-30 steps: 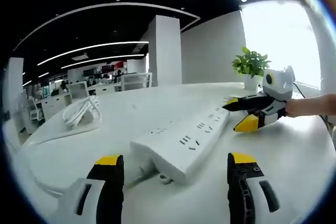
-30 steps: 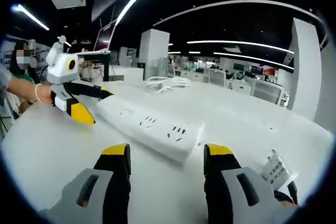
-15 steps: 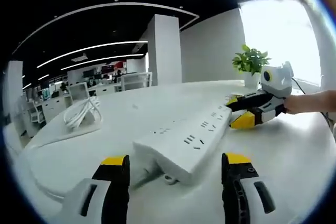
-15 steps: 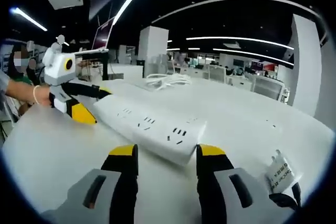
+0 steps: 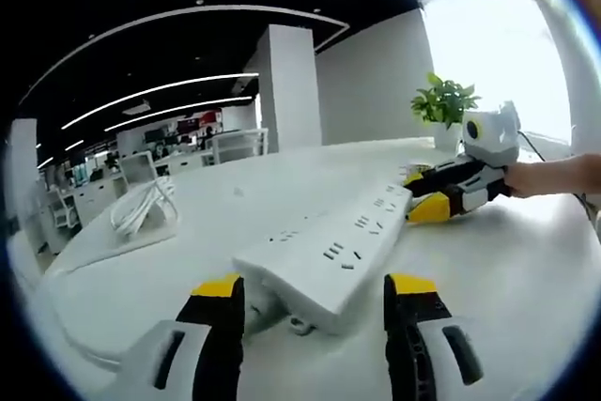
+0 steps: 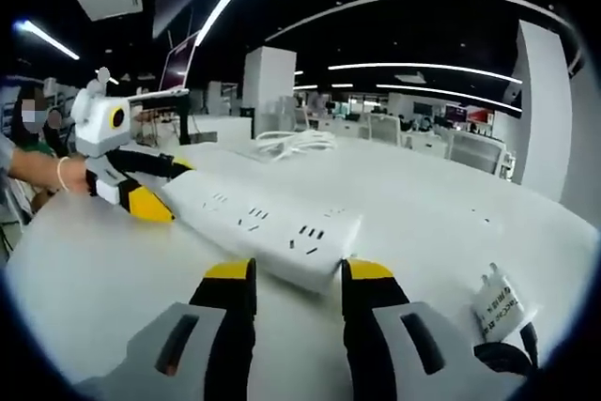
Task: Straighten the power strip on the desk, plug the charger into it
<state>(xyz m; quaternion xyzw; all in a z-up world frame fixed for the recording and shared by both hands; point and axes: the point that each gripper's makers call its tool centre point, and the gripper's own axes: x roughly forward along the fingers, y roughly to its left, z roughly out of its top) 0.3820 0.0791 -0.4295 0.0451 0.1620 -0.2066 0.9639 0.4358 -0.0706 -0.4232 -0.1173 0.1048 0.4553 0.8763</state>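
We are looking at the white power strip (image 5: 333, 255) lying flat on the white bench (image 5: 526, 279), sockets facing up. One end of it is sitting between the yellow-tipped jaws of our left hand-held gripper (image 5: 315, 290), which are parted and standing on either side of that end; we cannot tell whether they are touching it. A thick white cord (image 5: 66, 255) is leaving that end and looping away to the left of this hand-held gripper, toward a coiled white bundle (image 5: 141, 208) farther off.

The strip's other end is lying between the jaws of our right hand-held gripper (image 6: 287, 277), also spread apart and not clamped; contact is unclear here too. In the left gripper view, that right hand-held gripper is appearing at the far end of the strip, with a hand (image 5: 554, 176) behind it.

The charger (image 6: 500, 307), white with a printed label and a dark cable, is resting on the bench just to the right of the right hand-held gripper, apart from the strip.

Beyond the far end, a potted green plant (image 5: 443, 110) is standing on the bench.
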